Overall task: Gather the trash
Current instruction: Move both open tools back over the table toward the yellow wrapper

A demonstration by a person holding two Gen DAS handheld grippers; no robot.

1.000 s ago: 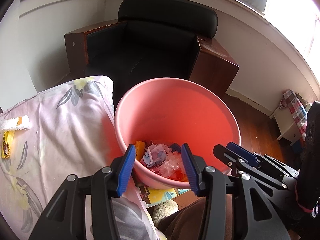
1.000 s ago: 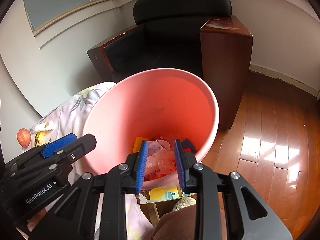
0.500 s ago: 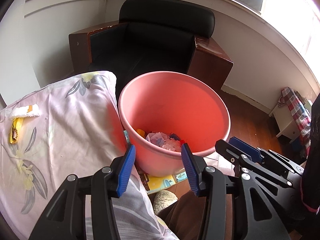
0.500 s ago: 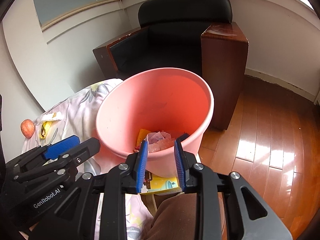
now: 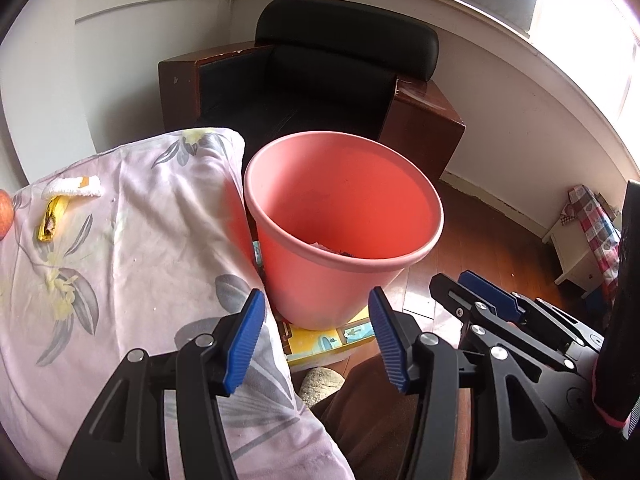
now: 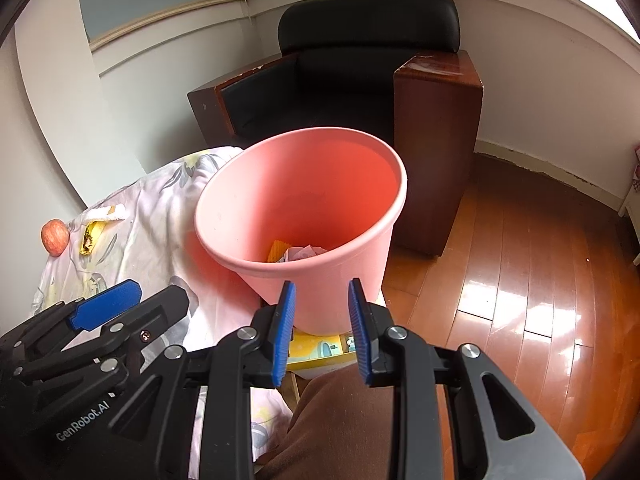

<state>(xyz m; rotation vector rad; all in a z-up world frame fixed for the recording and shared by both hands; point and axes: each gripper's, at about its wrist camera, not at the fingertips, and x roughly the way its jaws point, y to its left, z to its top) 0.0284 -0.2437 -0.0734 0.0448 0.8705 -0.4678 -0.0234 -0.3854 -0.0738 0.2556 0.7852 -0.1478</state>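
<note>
**Q:** State the position of both claws against the frame one second back.

**A:** My left claw (image 5: 316, 338) and my right claw (image 6: 322, 330) have both pulled back and risen. A second ago their blue pads sat at the near rim of the pink bucket (image 5: 344, 216), framing the trash inside. Now the pads sit in front of the bucket's near outer wall, apart from it.

**Q:** Jaw state?

**A:** Left: spread wide, nothing between the pads, same gap as before. Right: set narrower, also empty, gap unchanged.

**Q:** Where is the trash?

**A:** Collected wrappers (image 6: 298, 252) lie at the bottom of the bucket. From the right wrist view I see a yellow piece and a pale crumpled one; from the left wrist view the near rim now hides nearly all of it. Earlier the whole pile was exposed.

**Q:** What remains outside the bucket?

**A:** On the floral sheet (image 5: 120, 248) to the left, a yellow wrapper (image 5: 50, 222) lies just beside a white scrap (image 5: 76, 188). An apple (image 6: 55, 237) rests at the far left of them. It has come into the left wrist view only now.

**Q:** Surroundings?

**A:** A black armchair (image 5: 320, 80) stands beyond the bucket. A yellow picture box (image 6: 320, 350) lies under the bucket's base.
</note>
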